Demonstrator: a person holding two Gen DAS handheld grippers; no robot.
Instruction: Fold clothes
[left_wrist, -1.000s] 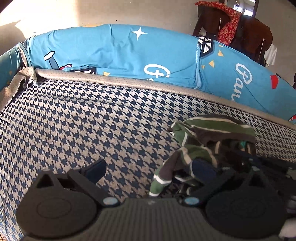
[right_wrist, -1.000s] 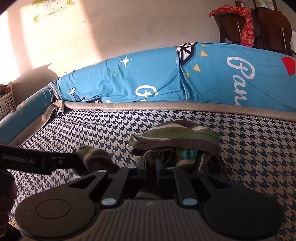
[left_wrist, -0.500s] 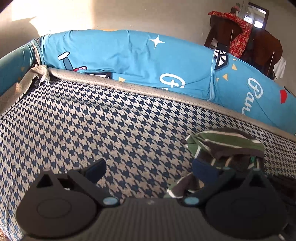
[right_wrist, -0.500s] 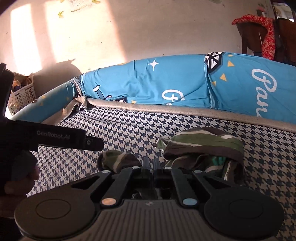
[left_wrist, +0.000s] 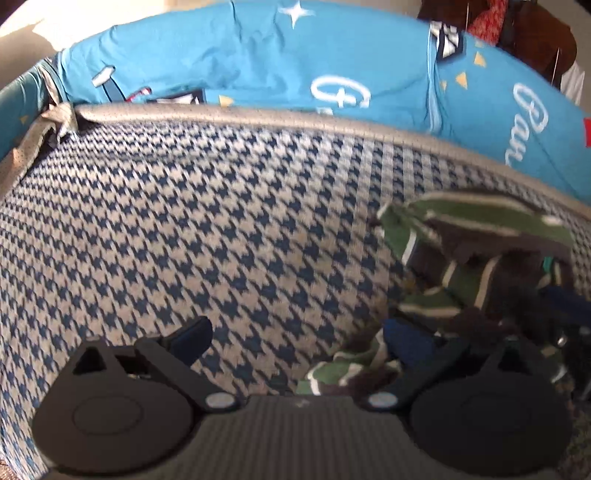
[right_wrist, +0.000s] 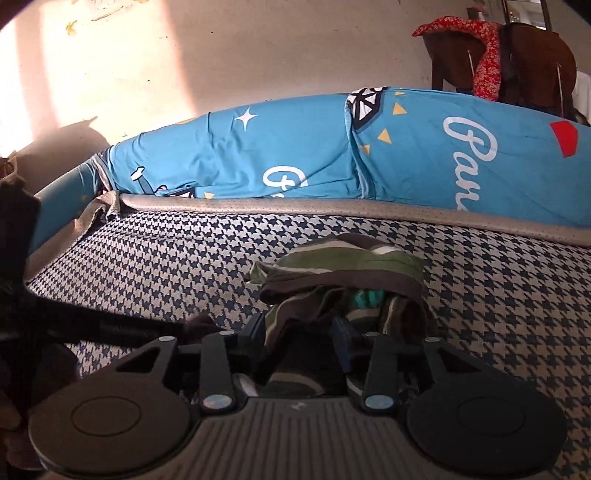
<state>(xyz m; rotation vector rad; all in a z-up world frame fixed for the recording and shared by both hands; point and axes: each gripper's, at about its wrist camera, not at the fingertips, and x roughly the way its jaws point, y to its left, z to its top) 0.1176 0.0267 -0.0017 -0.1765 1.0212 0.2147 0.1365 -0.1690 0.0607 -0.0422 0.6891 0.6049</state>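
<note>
A green, brown and white striped garment (right_wrist: 351, 266) lies bunched on the houndstooth mat (right_wrist: 166, 266). My right gripper (right_wrist: 299, 332) sits low at its near edge. Its jaws are opening, and a fold of the cloth hangs loosely between the fingers (right_wrist: 341, 334). In the left wrist view the same garment (left_wrist: 480, 254) is at the right. My left gripper (left_wrist: 299, 338) is open wide just above the mat, its right finger (left_wrist: 406, 343) against a striped end of the garment (left_wrist: 347, 373). From the right wrist view the left gripper's dark body (right_wrist: 110, 325) comes in from the left.
Blue printed bedding (right_wrist: 295, 158) is rolled along the back, behind the mat's grey border (right_wrist: 295, 206). A dark wooden chair (right_wrist: 535, 62) with a red cloth (right_wrist: 487, 55) stands at the far right by the sunlit wall (right_wrist: 221, 55).
My right gripper's jaws have parted from shut, with the cloth still between them. My left gripper has dropped lower toward the mat and the garment's striped end.
</note>
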